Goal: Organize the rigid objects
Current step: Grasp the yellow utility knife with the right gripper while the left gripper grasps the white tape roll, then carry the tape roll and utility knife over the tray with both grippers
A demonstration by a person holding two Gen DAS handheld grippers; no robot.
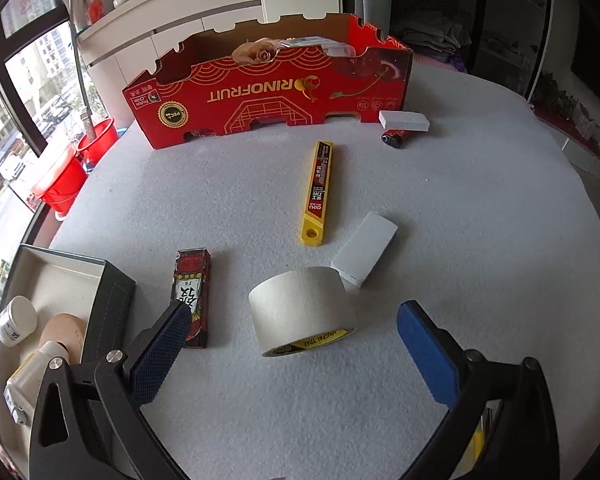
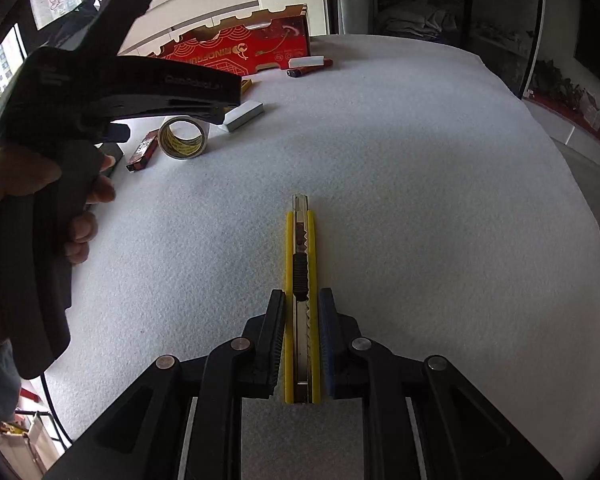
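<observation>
My left gripper point(image 1: 294, 318) is open, its jaws wide on either side of a roll of cream tape point(image 1: 303, 310) that lies on the white table. A red and black carton point(image 1: 193, 298) lies by the left finger, a white block point(image 1: 365, 253) just beyond the tape. A yellow blade case point(image 1: 317, 192) lies further out. My right gripper point(image 2: 302, 300) is closed on a yellow utility knife point(image 2: 301, 280) that lies along its fingers on the table. The left gripper and hand point(image 2: 80, 128) show at the left of the right wrist view, above the tape point(image 2: 183, 137).
A red cardboard box point(image 1: 268, 92) stands at the far side with things in it. A white block point(image 1: 404, 121) and a dark red lighter point(image 1: 396, 137) lie by its right end. A grey tray point(image 1: 112, 292) at the near left holds small bottles and a cork-coloured roll.
</observation>
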